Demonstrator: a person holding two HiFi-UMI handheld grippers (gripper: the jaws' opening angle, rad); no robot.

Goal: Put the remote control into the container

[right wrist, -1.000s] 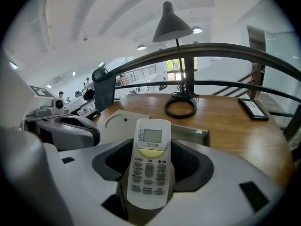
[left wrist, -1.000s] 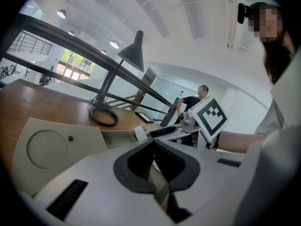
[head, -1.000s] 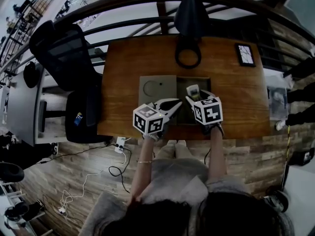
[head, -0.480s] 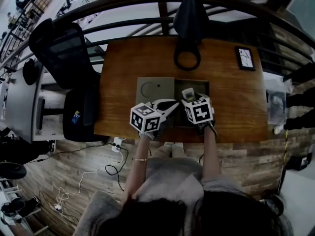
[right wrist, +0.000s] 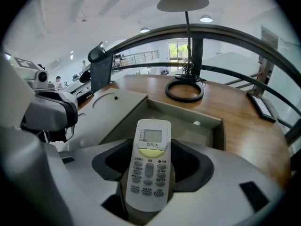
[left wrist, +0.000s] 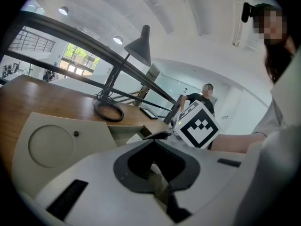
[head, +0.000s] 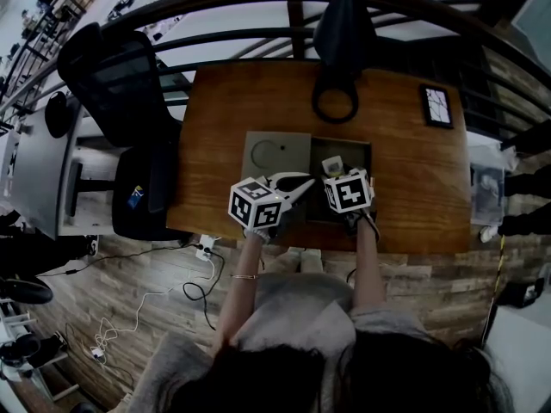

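Right hand-held gripper [right wrist: 148,192]: I have it clamped on the remote [right wrist: 150,149], lower centre.
Box [right wrist: 186,113]: open, just beyond remote, on desk [right wrist: 240,126].
Left hand-held gripper [left wrist: 155,166]: narrow, empty.

Office, shown by swivel chair [head: 116,84], desk [head: 224,114], lamp [head: 344,24]

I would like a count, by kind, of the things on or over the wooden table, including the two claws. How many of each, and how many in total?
remote control: 1
container: 1
lid: 1
lamp: 1
dark framed panel: 1
claws: 2, the left claw and the right claw, which holds the remote control
Total: 7
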